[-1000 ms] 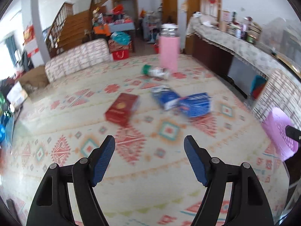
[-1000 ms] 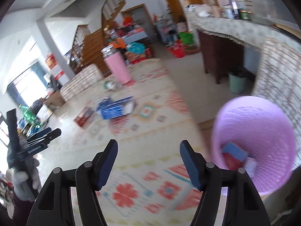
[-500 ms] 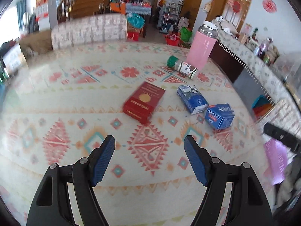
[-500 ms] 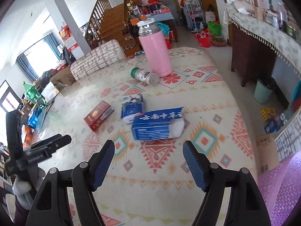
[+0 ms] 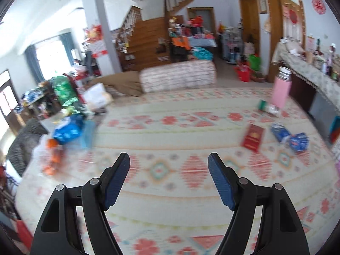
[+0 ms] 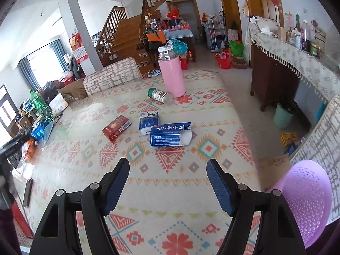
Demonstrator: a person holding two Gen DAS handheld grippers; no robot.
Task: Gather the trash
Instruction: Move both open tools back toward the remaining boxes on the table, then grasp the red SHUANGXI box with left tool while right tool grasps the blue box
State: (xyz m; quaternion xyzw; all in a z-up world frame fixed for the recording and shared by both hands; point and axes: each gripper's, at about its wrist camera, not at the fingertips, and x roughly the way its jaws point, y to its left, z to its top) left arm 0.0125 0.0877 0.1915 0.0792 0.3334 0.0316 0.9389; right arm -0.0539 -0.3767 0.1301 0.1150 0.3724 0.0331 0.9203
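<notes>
Trash lies on the patterned cloth (image 6: 170, 191). There is a blue-and-white box (image 6: 171, 135), a smaller blue pack (image 6: 148, 122), a red box (image 6: 116, 127) and a green-capped jar (image 6: 159, 95) on its side. My right gripper (image 6: 167, 170) hovers just short of the blue-and-white box. It is open, its jaws still opening, and nothing is between them. A purple perforated basket (image 6: 306, 204) sits at its lower right. My left gripper (image 5: 169, 165) is open and empty over bare cloth. In its blurred view the red box (image 5: 252, 138) and blue packs (image 5: 299, 142) lie far right.
A pink thermos (image 6: 171, 74) stands upright behind the jar. A green bottle (image 6: 39, 104), a blue bag (image 6: 38, 129) and a phone (image 6: 27, 192) crowd the cloth's left side. Past the right edge are a teal bin (image 6: 282, 116) on the floor and a dark sideboard (image 6: 269, 85).
The left wrist view has swung left and lifted, so the trash slid from centre to far right. The right wrist view turned from the basket to the trash, and its jaws widened slightly.
</notes>
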